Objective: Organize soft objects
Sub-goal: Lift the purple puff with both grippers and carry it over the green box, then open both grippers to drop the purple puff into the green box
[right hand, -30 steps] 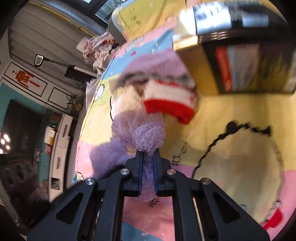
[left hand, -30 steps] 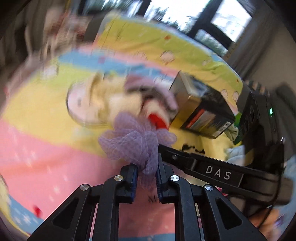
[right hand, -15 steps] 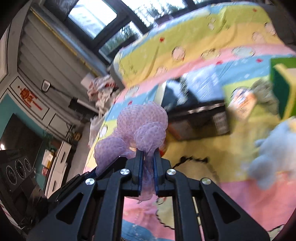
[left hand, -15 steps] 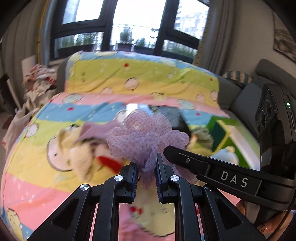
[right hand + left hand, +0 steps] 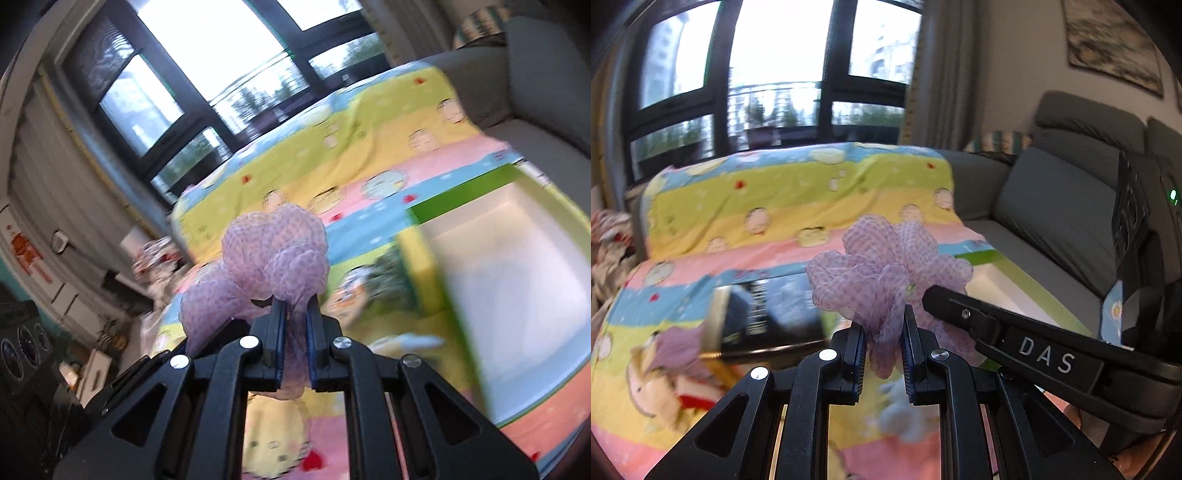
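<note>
A purple mesh bath pouf hangs lifted above the cartoon blanket, pinched from two sides. My left gripper is shut on its lower folds. In the right wrist view my right gripper is shut on the same pouf. One of the right gripper's fingers reaches in from the right and touches the pouf. A green-rimmed box with a white inside lies ahead on the right. A blue plush shows blurred below the left gripper.
A black box lies on the blanket at left, with purple and red-and-white knitted items in front of it. A grey sofa runs along the right. Large windows stand behind. Clothes are piled at the blanket's far left.
Both grippers have risen with the pouf and swung right, away from the knitted items and black box. The window, the sofa and the green-rimmed box have come into view.
</note>
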Available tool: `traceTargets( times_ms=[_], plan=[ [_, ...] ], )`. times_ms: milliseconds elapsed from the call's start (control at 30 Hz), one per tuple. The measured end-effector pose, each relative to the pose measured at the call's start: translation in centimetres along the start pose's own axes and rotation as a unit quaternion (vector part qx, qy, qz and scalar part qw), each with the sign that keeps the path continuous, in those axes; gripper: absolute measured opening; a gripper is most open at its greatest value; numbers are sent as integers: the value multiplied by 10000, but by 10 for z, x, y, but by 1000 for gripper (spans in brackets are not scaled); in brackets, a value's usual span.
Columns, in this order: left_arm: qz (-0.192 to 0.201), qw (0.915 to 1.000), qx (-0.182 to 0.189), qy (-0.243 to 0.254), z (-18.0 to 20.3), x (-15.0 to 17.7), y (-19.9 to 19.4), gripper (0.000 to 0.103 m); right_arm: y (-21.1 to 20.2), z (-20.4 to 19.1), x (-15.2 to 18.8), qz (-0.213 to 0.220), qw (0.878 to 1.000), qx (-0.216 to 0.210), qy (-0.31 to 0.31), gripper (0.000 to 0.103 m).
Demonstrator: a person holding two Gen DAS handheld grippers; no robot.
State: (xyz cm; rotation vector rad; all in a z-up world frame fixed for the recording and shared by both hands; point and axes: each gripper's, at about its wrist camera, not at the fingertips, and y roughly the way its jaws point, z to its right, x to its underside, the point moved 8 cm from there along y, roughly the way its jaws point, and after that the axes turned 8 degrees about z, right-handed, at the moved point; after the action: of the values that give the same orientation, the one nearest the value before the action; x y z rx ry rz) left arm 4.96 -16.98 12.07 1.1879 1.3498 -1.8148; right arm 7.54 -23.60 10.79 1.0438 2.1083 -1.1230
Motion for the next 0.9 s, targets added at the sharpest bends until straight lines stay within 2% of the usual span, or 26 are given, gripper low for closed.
traceTargets(
  times_ms=[133,200,300,433,633,733,900],
  plan=[
    [-254,9993,276,17,30,2,33,16,-9,43,-16,123,9985,408,352,10],
    [-403,9972,600,-165,49,1,46,16,-12,56,-21,111,9977,419,518,10],
    [-486,9963,706,-54,71,0,65,16,-21,83,-33,312,9951,561,748,10],
    [-842,9902,1104,-124,105,13,92,16,-26,125,-39,352,9886,938,1124,10],
    [-1143,9841,1354,88,152,36,118,16,-42,178,-34,363,9748,1629,1481,10],
    [-1312,9816,1367,217,165,48,127,16,-49,199,-29,320,9670,1753,1818,10],
    [-1354,9805,1364,414,172,54,130,16,-58,205,-30,394,9598,2146,1764,13]
  ],
)
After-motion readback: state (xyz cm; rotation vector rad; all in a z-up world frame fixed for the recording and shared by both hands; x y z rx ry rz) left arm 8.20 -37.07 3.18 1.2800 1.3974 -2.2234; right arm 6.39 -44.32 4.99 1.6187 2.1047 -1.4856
